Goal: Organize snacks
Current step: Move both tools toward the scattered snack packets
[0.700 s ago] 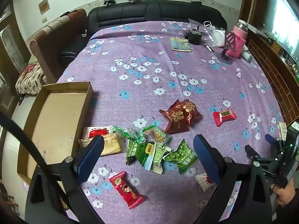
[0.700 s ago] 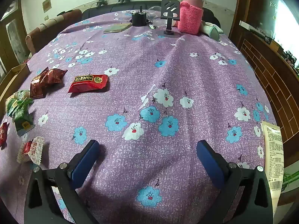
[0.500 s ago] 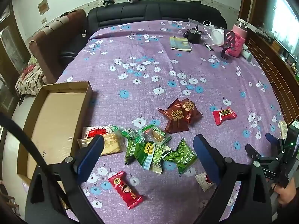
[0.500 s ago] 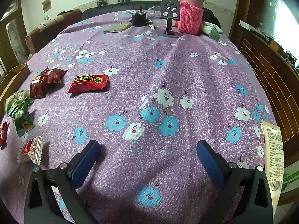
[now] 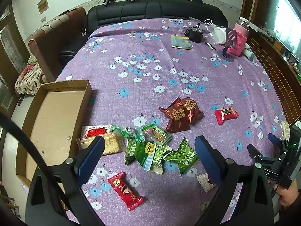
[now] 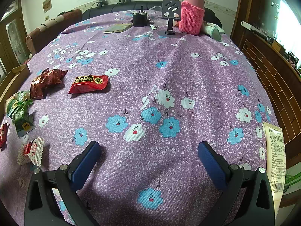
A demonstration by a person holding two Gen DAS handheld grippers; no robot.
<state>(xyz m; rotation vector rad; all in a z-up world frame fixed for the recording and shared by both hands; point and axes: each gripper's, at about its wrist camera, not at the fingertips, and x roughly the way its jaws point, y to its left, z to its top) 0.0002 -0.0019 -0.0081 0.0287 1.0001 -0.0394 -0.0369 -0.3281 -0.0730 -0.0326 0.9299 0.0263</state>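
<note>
Left wrist view, going left to right: open cardboard box (image 5: 54, 120) at the table's left edge, nothing in it. Just right of it a white-and-red packet (image 5: 95, 131) lies on a tan biscuit packet (image 5: 107, 145), touching the box's side. Left gripper (image 5: 148, 154) hangs above the purple flowered tablecloth (image 5: 150, 71), jaws wide apart, nothing between the pads. Past its fingers sits a heap of green packets (image 5: 150, 148) (overlapping, count unclear). Nearer the camera, a red packet with a cartoon figure (image 5: 125, 190) lies alone. Beyond the heap, two dark red packets (image 5: 180, 114) overlap; further right a bright red packet (image 5: 226, 114) sits apart. Bottom right, a hand (image 5: 288, 195) holds the other tool.

Right wrist view: same snacks along the left edge, plus a small white-and-red candy (image 6: 31, 153) near the left finger. Right gripper (image 6: 148, 158) is spread wide over bare cloth, gripping nothing. Far end: pink knit-sleeved bottle (image 6: 191, 17) beside a black phone stand (image 6: 170, 18). A cream package (image 6: 276, 156) lies at the right edge.
</note>
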